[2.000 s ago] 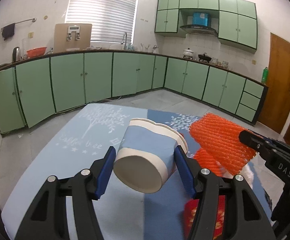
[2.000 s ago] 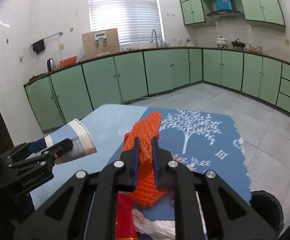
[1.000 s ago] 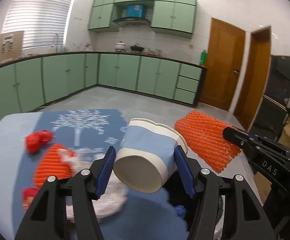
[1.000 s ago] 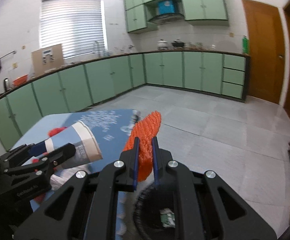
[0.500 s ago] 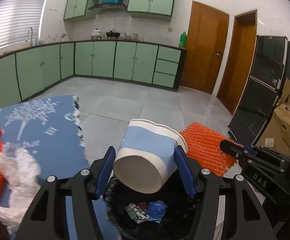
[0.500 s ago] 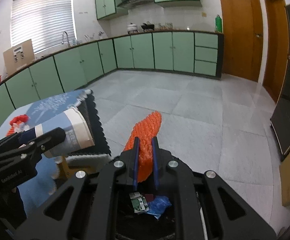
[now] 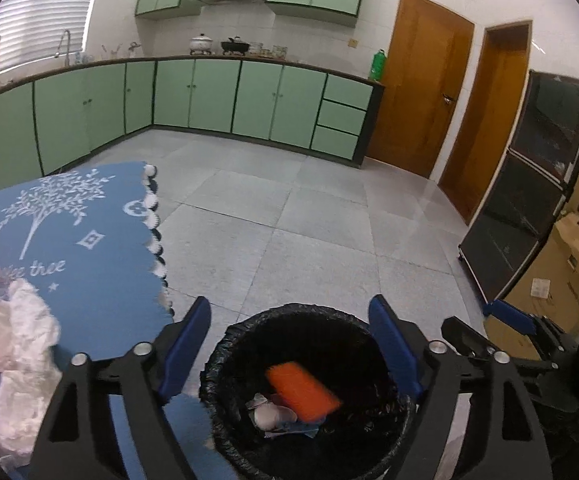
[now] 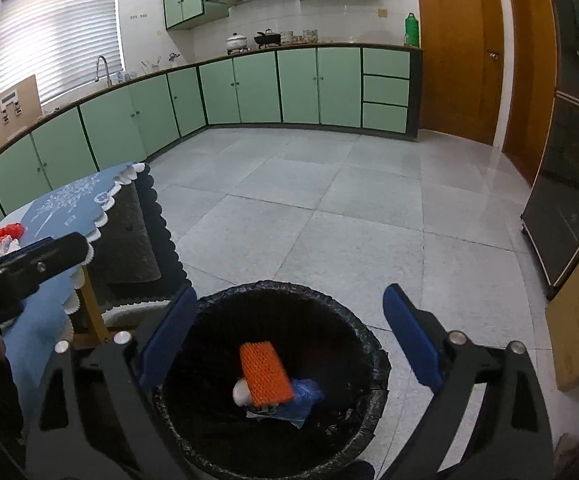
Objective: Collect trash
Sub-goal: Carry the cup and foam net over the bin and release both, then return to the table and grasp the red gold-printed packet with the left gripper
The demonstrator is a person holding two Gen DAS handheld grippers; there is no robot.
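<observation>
1. Orange foam netting (image 8: 264,372) you were pinching a second ago now sits in the black-lined bin (image 8: 225,304), clear of your right gripper (image 8: 285,336), whose jaws are opening with nothing between them.
2. Your left gripper (image 7: 289,344) is opening too; its paper cup is gone, probably the white shape (image 7: 269,414) among the bin's rubbish.
3. More trash, white plastic (image 7: 13,360) included, remains on the blue tablecloth (image 7: 89,264), so go back.

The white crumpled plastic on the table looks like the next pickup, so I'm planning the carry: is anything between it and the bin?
Nothing visible blocks it. The white crumpled plastic lies near the table edge, and the trash bin stands open-topped on the floor just past that edge, lower than the tabletop.
</observation>
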